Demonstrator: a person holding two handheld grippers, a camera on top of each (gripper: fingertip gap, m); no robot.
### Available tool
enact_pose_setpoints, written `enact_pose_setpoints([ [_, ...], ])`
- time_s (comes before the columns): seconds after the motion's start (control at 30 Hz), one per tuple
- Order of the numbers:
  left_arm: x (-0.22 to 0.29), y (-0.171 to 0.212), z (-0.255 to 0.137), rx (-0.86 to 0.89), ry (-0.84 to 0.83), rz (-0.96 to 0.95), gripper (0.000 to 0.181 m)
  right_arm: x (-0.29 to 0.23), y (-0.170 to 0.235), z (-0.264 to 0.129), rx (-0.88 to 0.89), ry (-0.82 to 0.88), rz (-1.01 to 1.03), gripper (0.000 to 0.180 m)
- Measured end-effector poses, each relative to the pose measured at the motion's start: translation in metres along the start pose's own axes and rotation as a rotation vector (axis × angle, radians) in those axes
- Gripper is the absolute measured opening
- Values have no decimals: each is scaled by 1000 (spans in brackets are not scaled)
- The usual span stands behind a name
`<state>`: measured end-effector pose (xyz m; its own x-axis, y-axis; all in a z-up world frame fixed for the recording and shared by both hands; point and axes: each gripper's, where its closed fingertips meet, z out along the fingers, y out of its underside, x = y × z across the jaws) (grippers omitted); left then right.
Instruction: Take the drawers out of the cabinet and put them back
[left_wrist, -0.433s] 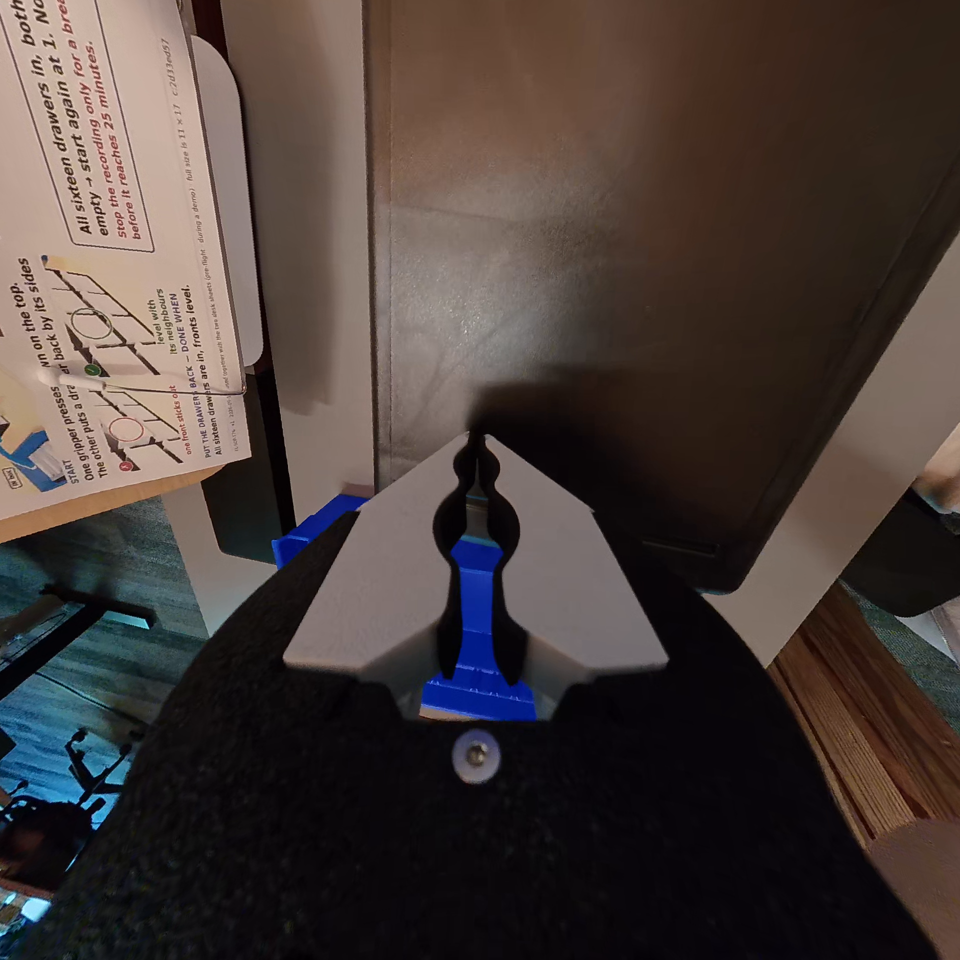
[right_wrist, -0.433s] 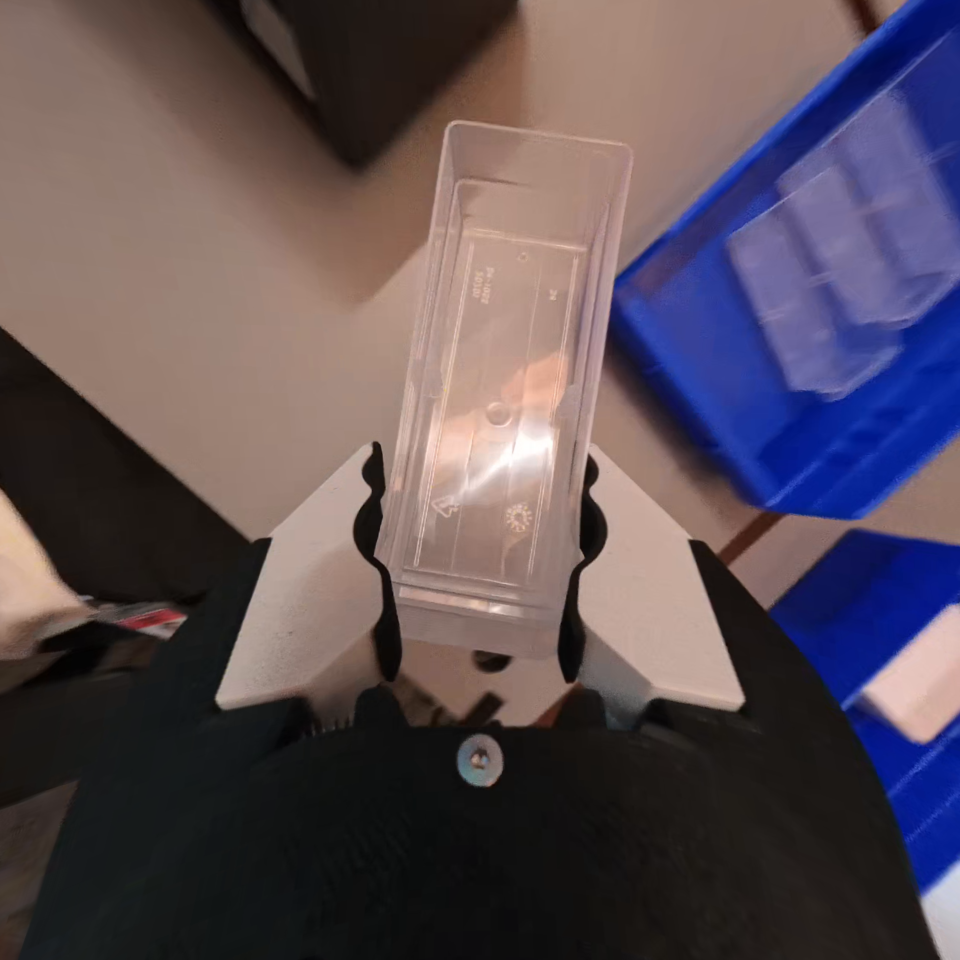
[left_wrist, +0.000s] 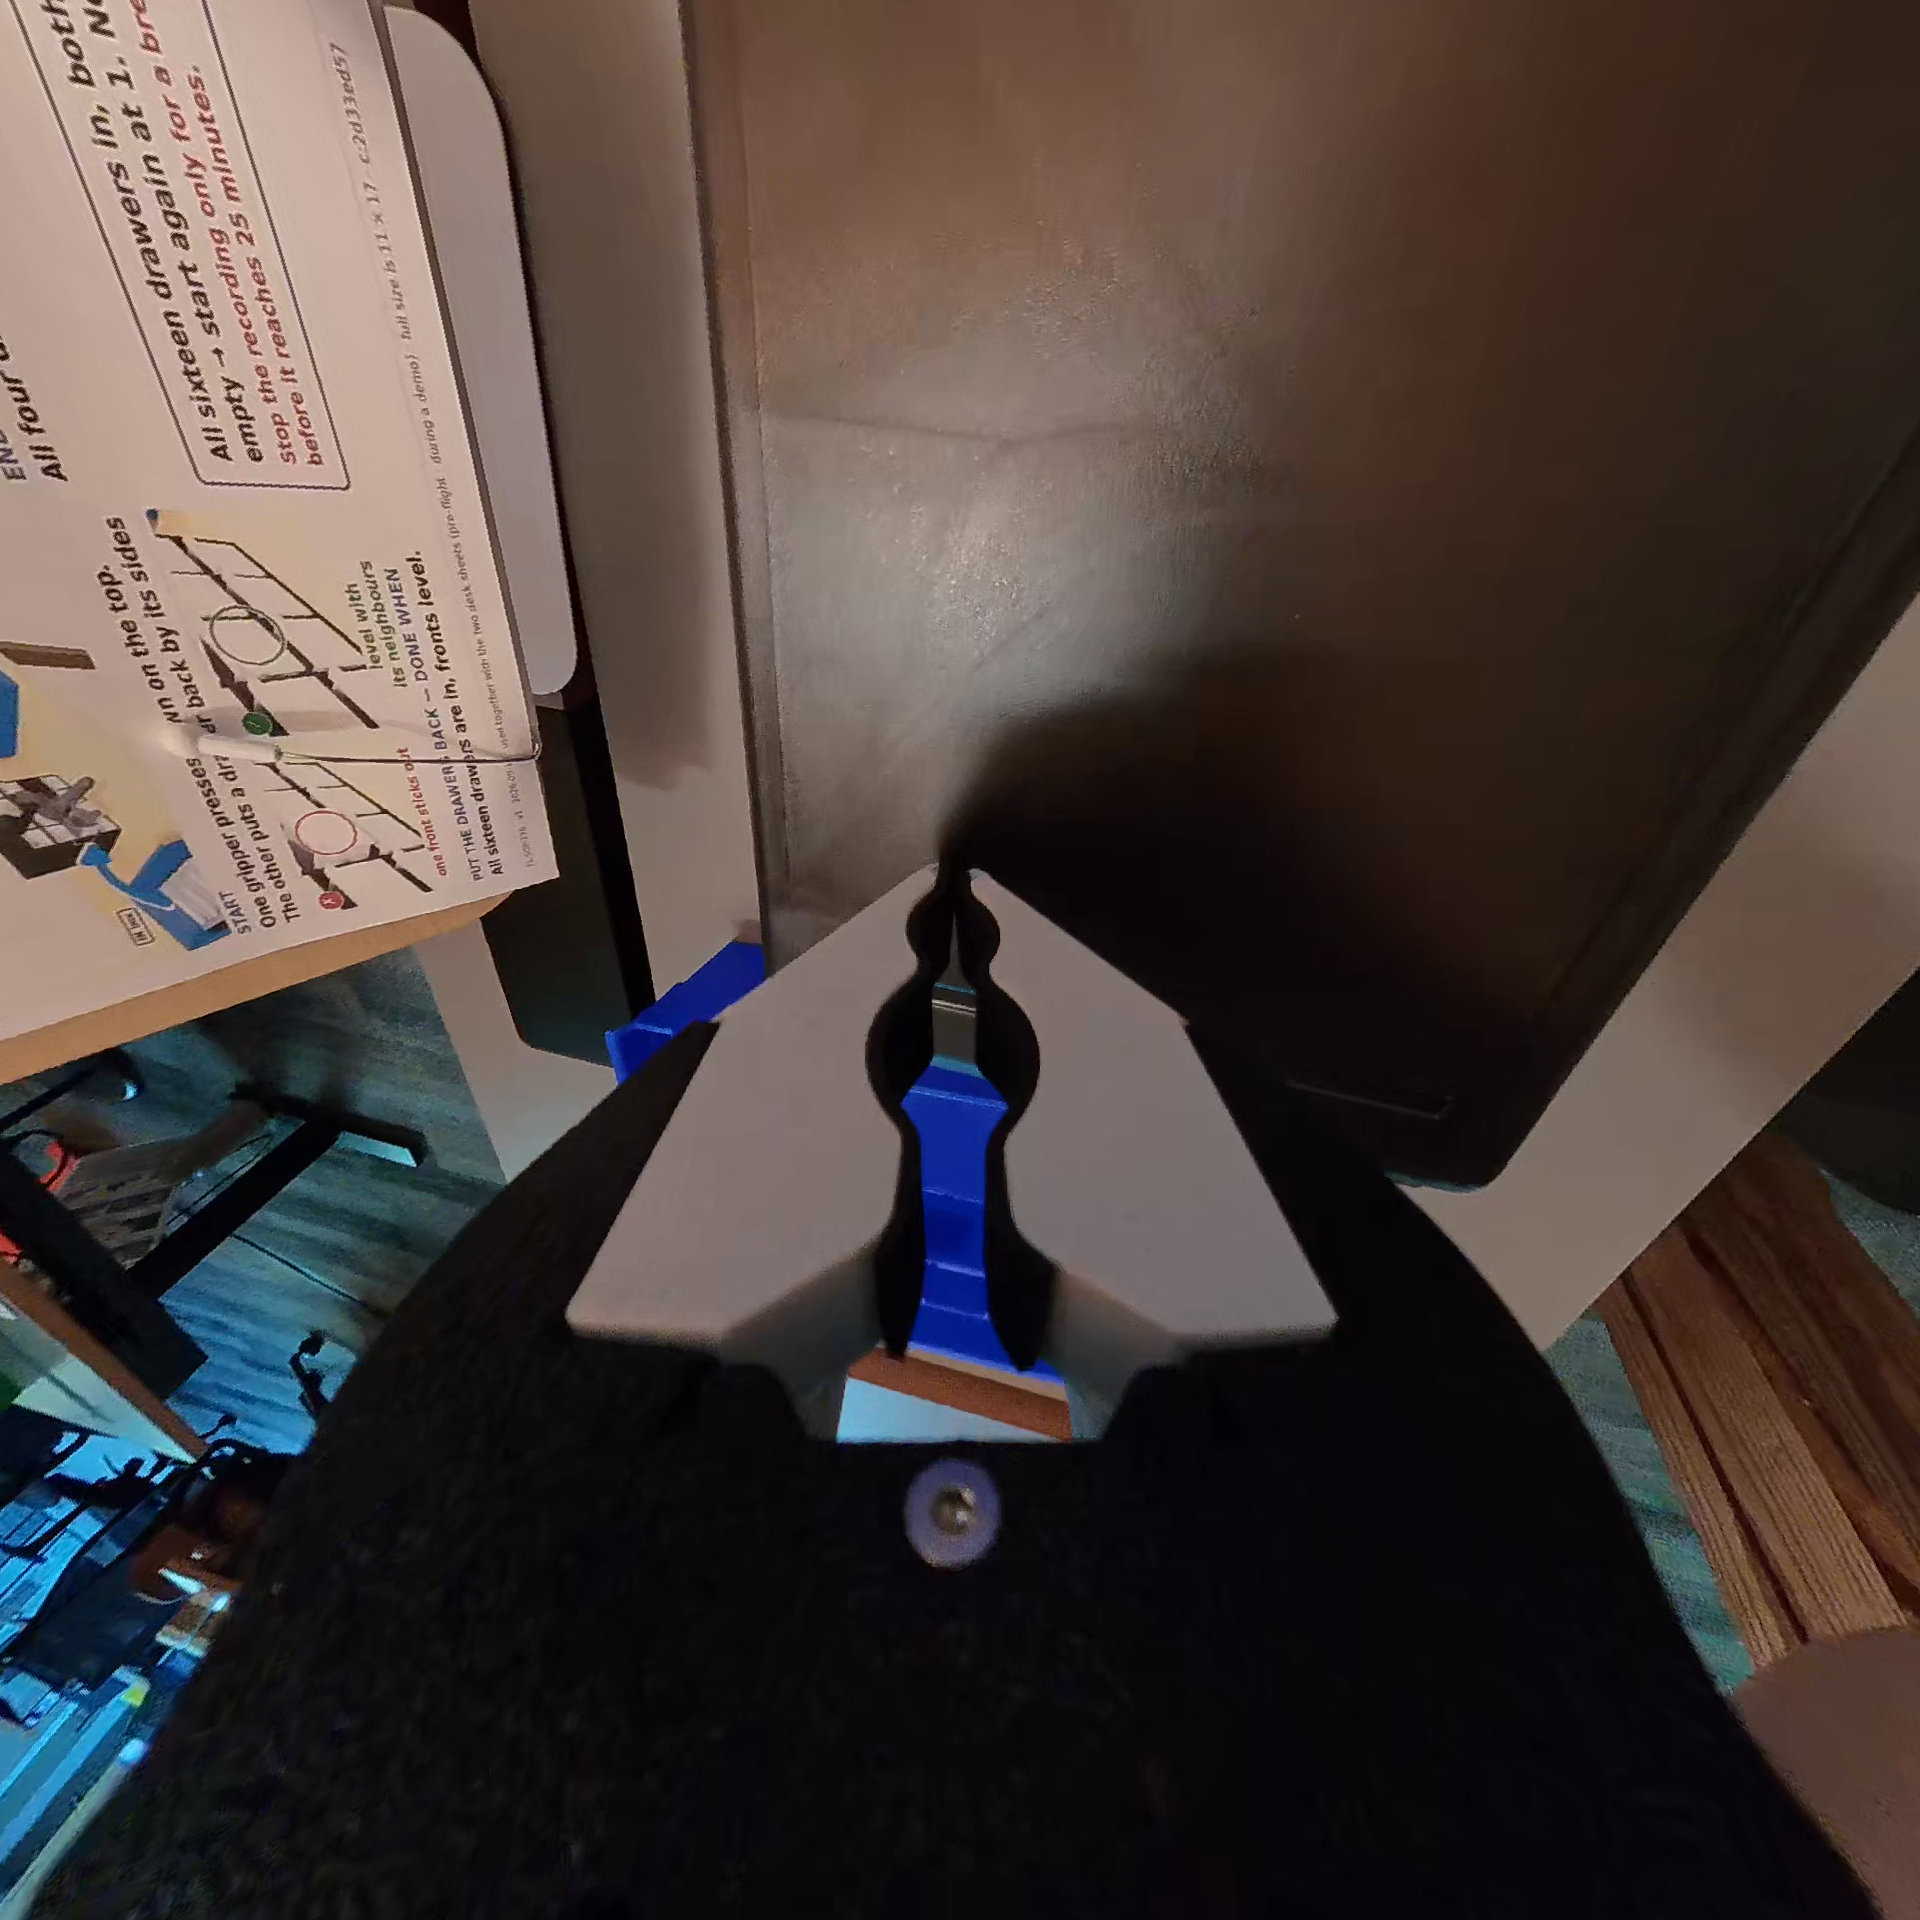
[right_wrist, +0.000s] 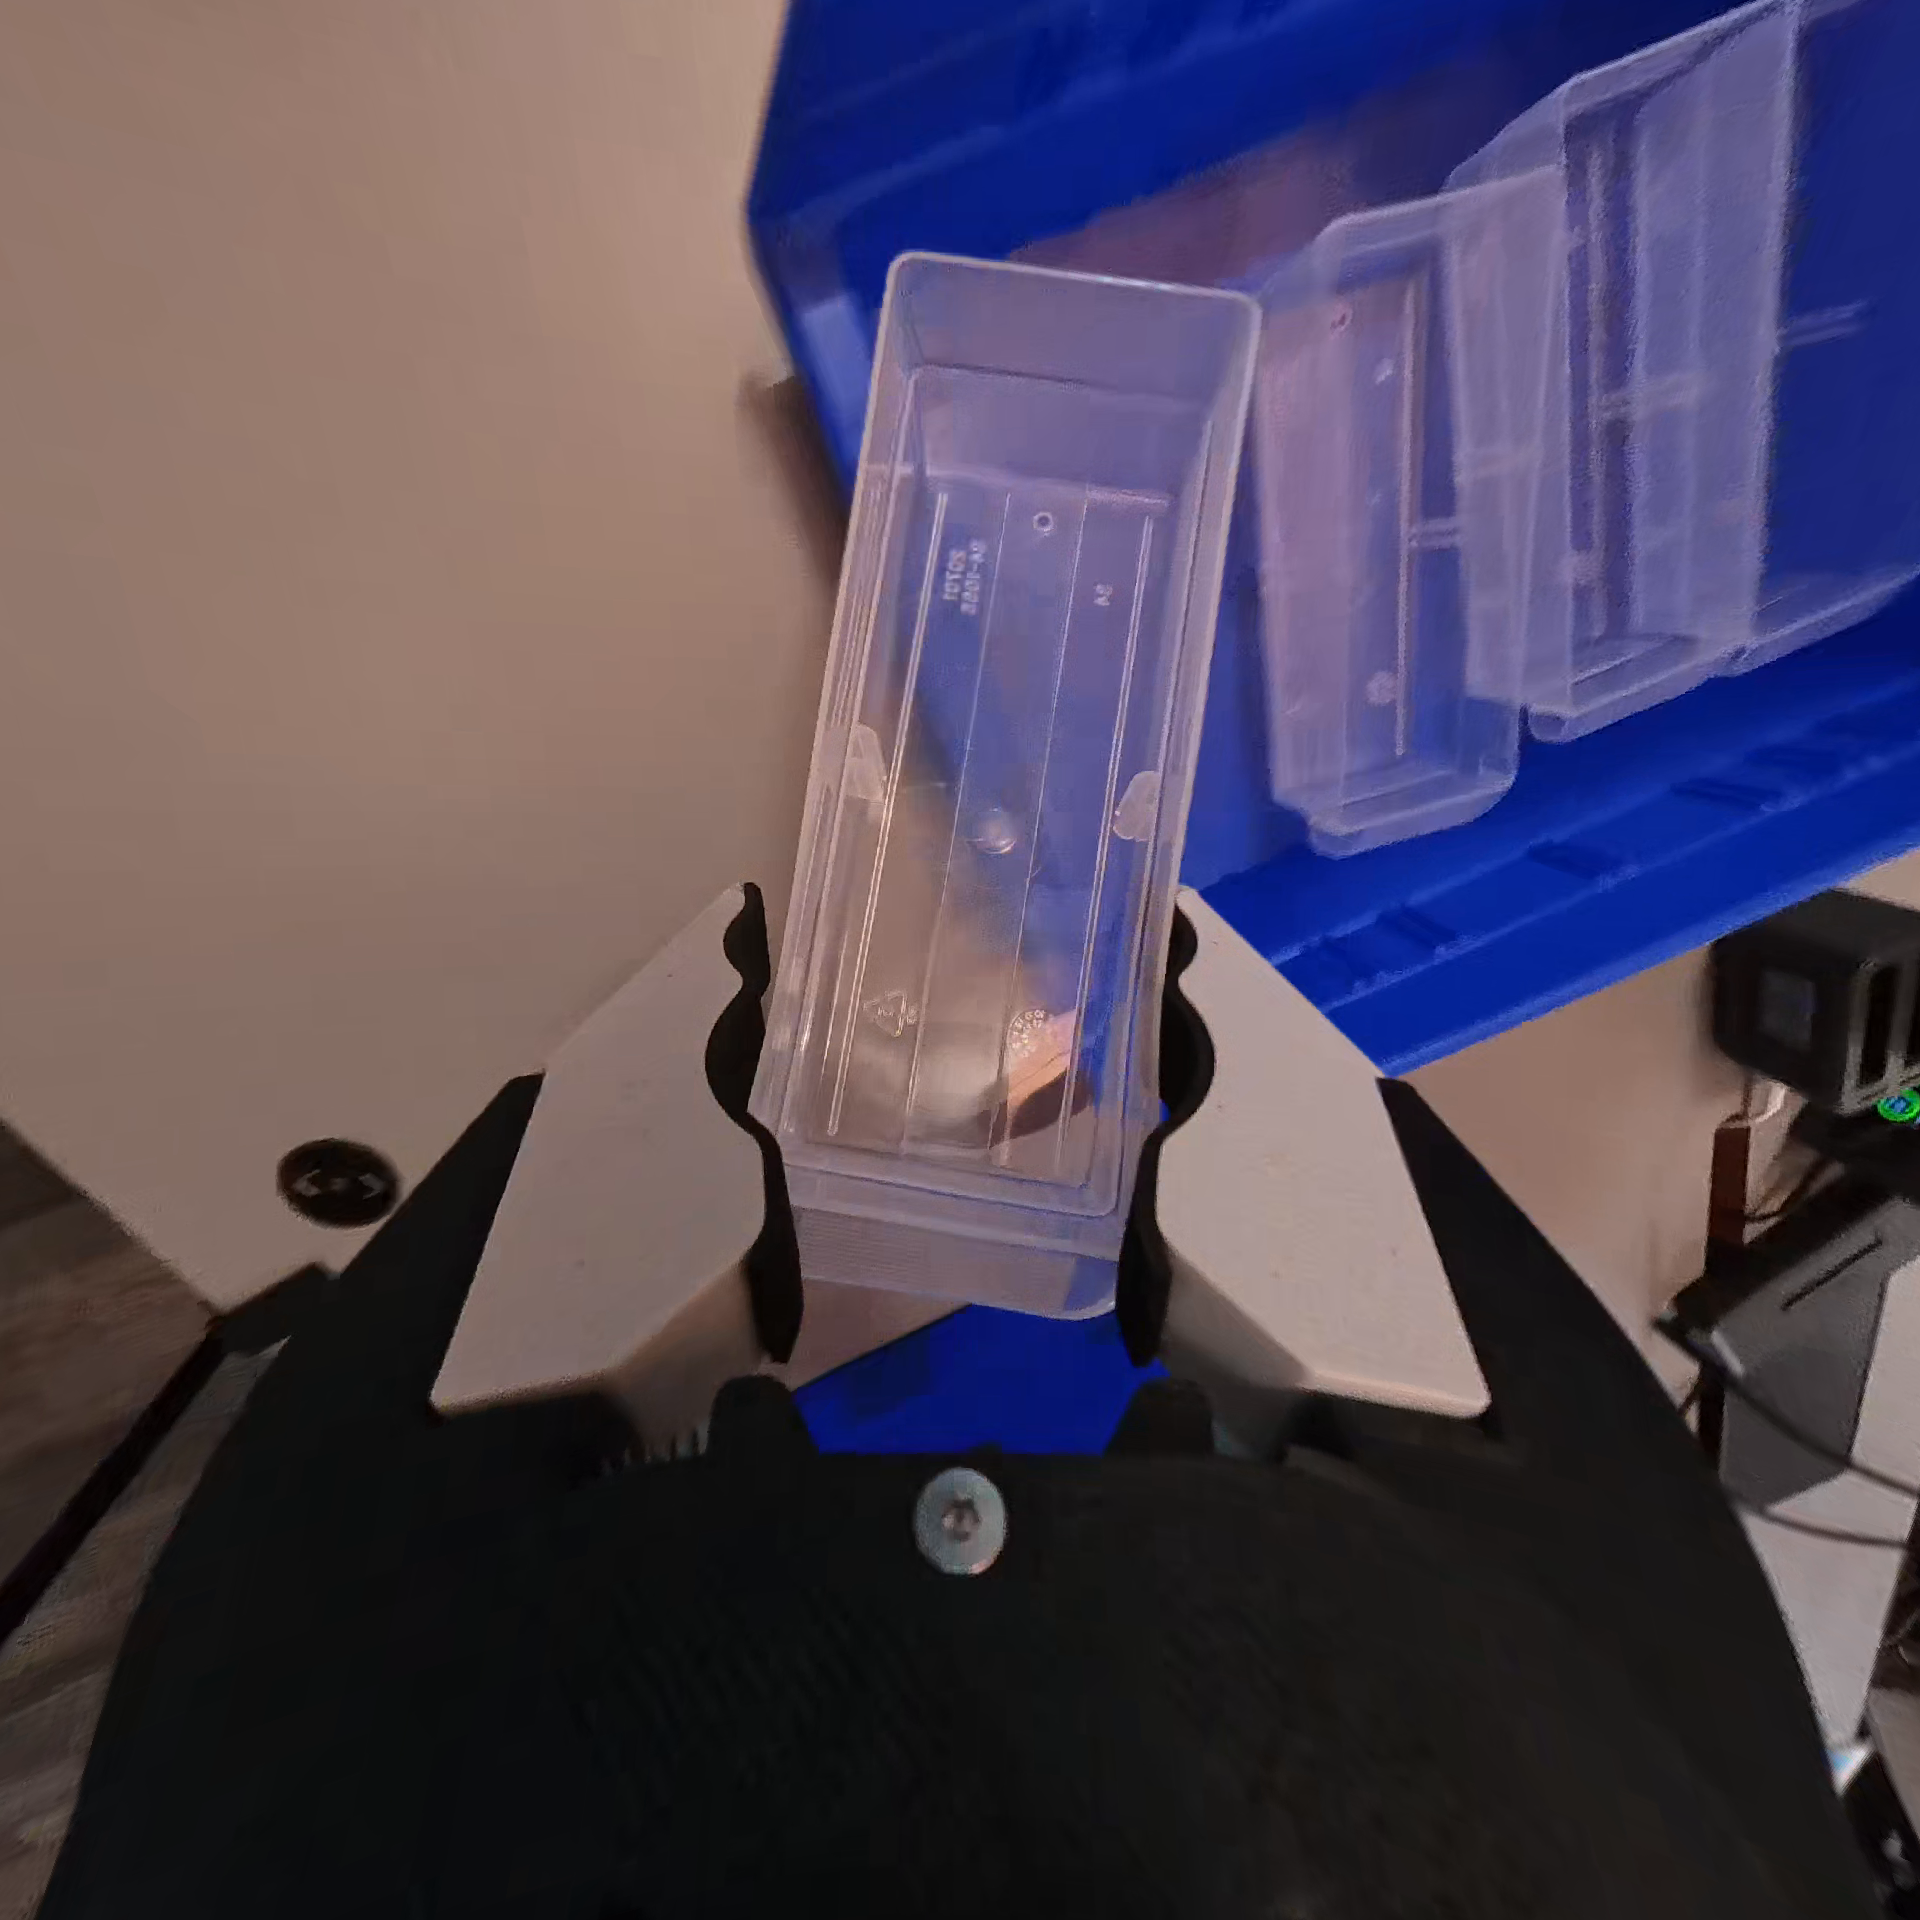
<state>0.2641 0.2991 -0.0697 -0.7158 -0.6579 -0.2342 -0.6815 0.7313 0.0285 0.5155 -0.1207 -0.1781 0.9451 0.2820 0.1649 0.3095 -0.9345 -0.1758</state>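
My right gripper (right_wrist: 961, 914) is shut on a clear plastic drawer (right_wrist: 997, 748), gripping its two long sides near the near end. The drawer points away from me, over the near left corner of a blue bin (right_wrist: 1475, 977). Two more clear drawers (right_wrist: 1558, 520) lie inside that bin. My left gripper (left_wrist: 954, 883) is shut and empty, its tips pressed on the dark top of the cabinet (left_wrist: 1247, 520). The cabinet's front and slots are hidden.
A printed instruction sheet (left_wrist: 208, 520) on a board stands at the left of the cabinet. A blue bin edge (left_wrist: 686, 1008) shows below the left gripper. A pale tabletop (right_wrist: 364, 571) lies under the drawer; a wooden edge (left_wrist: 1766, 1403) and dark devices (right_wrist: 1829, 1018) are at the right.
My right gripper has carried the clear drawer to the right, so the blue bin with its drawers now lies right behind it. The left gripper has stayed on the cabinet top.
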Motion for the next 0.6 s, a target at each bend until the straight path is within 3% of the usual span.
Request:
enact_pose_setpoints([
  [0.03, 0, 0, 0, -8, 1, 5, 0, 9, -5, 2, 21, -3, -3, 73],
  [0.27, 0, 0, 0, -25, 53, 24, 0, 37, -3, 27, -96, -120, -120, 74],
  [0.47, 1, 0, 0, 8, 101, 20, 0, 47, -21, 55, 52, -198, -93, 74],
  [0.6, 1, 0, 0, -12, 94, 40, 0, 50, -14, 71, 6, -250, -118, 74],
])
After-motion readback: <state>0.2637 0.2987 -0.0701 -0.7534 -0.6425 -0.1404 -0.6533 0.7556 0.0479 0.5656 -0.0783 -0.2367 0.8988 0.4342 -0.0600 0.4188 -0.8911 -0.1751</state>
